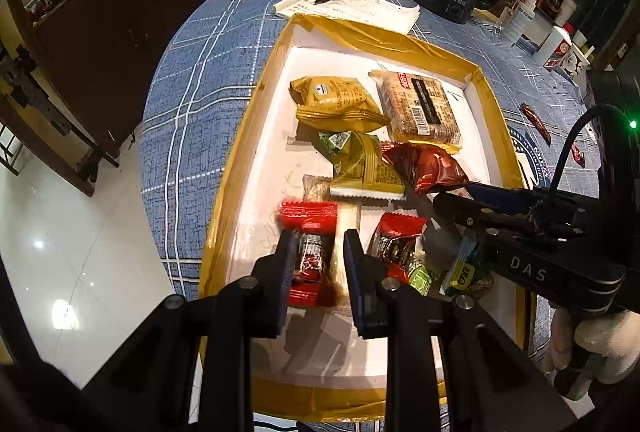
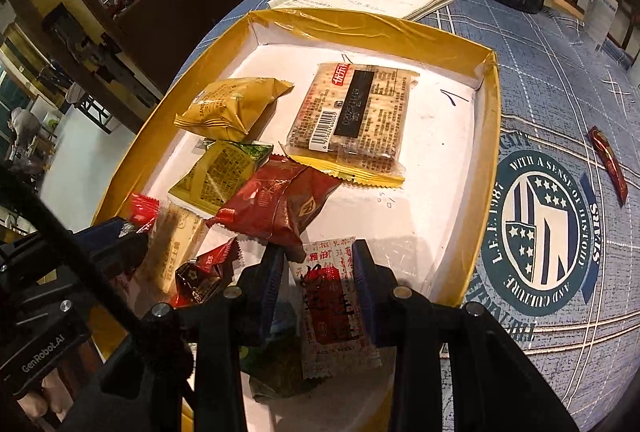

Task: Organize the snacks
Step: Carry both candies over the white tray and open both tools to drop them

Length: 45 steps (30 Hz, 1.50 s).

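Two yellow packets (image 2: 234, 107) (image 2: 218, 177), one cracker pack (image 2: 352, 115).

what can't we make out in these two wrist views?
- Left wrist: green packets near the tray's corner, mostly covered by the right gripper.
- Right wrist: green packet beneath the red-and-white sachet, hidden by the fingers.
- Left wrist: red-and-black candy bar label blurred, unreadable.
- Right wrist: left gripper fingertips cut off behind the cable.
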Available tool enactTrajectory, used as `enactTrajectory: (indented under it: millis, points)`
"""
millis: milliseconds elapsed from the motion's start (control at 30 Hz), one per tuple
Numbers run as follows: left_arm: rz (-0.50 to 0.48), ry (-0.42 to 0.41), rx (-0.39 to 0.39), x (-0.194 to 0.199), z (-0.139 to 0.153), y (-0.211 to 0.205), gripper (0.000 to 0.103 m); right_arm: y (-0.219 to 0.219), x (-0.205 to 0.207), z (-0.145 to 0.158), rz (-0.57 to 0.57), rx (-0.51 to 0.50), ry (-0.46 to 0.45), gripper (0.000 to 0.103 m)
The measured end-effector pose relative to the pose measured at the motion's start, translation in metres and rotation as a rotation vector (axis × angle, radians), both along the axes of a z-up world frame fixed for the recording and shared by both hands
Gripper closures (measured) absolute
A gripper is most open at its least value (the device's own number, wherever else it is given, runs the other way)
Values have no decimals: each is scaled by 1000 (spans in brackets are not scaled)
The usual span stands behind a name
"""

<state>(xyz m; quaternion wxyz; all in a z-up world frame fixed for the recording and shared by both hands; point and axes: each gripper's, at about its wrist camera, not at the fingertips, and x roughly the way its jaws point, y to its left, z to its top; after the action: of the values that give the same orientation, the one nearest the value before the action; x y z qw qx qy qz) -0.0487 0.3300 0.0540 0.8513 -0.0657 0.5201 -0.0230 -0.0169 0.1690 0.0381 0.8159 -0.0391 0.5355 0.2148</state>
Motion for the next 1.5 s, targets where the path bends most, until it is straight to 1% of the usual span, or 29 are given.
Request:
enactTrajectory:
  millis: [467, 600, 767, 867, 933, 1067, 1133, 1200, 1267, 1500]
  points:
    - [-2, 4, -11, 1, 0, -1, 77, 1, 0, 3, 0, 6, -1, 68]
    - [2, 5, -22, -1, 1, 0, 77, 0, -1, 4, -3, 12, 2, 65]
    - [-4, 3, -29, -3, 3, -2, 75, -2, -2, 6, -7, 28, -3, 65]
    - [-6, -1, -24, -5, 5, -4, 69, -4, -5, 9, -11, 38, -6, 65]
    - [-4, -4, -15, -6, 7, -6, 63, -5, -6, 13, -14, 46, -10, 65]
    - [1, -13, 14, -7, 12, -9, 50, -8, -11, 22, -19, 64, -35, 65]
    - [7, -19, 45, -8, 15, -12, 41, -10, -14, 28, -26, 69, -52, 65]
    - [6, -24, 88, -8, 19, -16, 38, -13, -16, 31, -33, 79, -56, 65]
    - [-1, -30, 104, -9, 21, -20, 38, -18, -18, 33, -42, 88, -60, 65]
    - [-25, -38, 111, -14, 29, -34, 38, -38, -27, 43, -87, 128, -78, 65]
